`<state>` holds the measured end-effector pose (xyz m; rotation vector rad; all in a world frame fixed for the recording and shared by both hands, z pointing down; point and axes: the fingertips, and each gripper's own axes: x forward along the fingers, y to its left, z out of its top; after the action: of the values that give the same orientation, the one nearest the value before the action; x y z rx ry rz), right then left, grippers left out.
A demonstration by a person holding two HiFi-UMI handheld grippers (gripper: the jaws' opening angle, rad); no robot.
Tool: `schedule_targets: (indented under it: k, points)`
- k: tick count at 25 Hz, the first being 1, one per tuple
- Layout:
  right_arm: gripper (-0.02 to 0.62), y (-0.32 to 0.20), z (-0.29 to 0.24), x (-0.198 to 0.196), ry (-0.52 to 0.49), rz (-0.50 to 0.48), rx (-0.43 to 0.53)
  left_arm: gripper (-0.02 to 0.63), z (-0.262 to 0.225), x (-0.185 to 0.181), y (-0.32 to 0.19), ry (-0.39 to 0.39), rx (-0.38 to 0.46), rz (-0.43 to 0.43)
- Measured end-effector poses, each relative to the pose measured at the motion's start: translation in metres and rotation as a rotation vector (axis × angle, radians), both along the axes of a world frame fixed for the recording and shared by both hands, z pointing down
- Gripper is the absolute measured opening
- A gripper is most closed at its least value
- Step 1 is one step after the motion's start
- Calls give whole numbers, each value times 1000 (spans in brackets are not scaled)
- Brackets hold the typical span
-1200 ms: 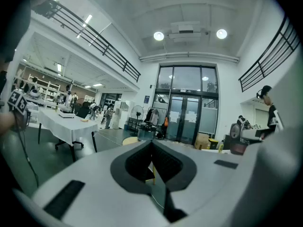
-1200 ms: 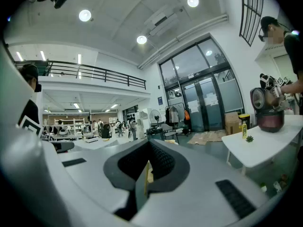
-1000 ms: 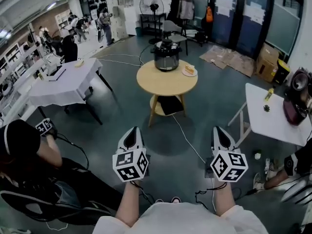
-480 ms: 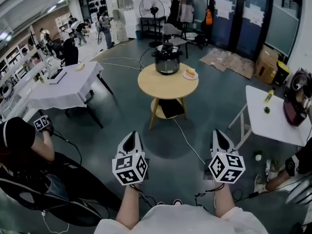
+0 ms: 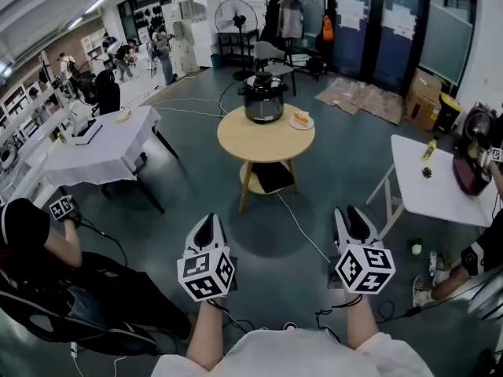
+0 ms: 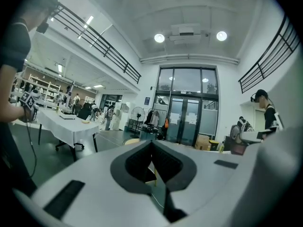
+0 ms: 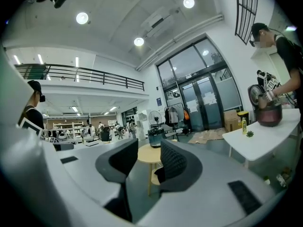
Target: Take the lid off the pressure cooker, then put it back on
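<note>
1. The pressure cooker (image 5: pixel 263 98) stands at the far side of a round wooden table (image 5: pixel 259 141), with its lid (image 5: pixel 263 82) on.
2. A small plate (image 5: pixel 301 121) of food lies just beside the cooker on the same table.
3. Both grippers are held low in front of the person, well apart from the table, pointing toward it across the floor.
4. The left gripper (image 5: pixel 206 225) has its jaws pressed together, with nothing between them.
5. The right gripper (image 5: pixel 351 217) has just been opening its jaws. They stand a moderate gap apart and are empty. In the right gripper view, the cooker shows far off through the gap.
6. A white-clothed table (image 5: pixel 94 148) stands at the left and a white table (image 5: pixel 428 195) at the right.
</note>
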<state>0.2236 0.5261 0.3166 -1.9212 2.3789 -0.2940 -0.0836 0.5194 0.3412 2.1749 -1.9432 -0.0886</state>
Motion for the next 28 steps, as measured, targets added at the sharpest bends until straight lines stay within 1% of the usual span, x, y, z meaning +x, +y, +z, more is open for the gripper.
schedule_targets:
  k: [5,10,14,18,22,28]
  points:
    - [213,0,-5,-8,0,-8,18,-11,-5,-8,-2,-3,9,-1]
    - [329,0,-2,-20,20,-31,12,-11,-4,-18,1,0,16,3]
    - [369,2,3,-27,32,-33,4,-11,3,-24,5,11,7,0]
    - [385,5,9,-35,37,-31,-8,-11,16,-30,6,21,-20,7]
    - [385,10,16,-30,49,-16,-28,-11,27,-28,8,40,-39,17]
    - [383,2,27,-27,48,-2,-61,-11,38,-33,3,43,-69,16]
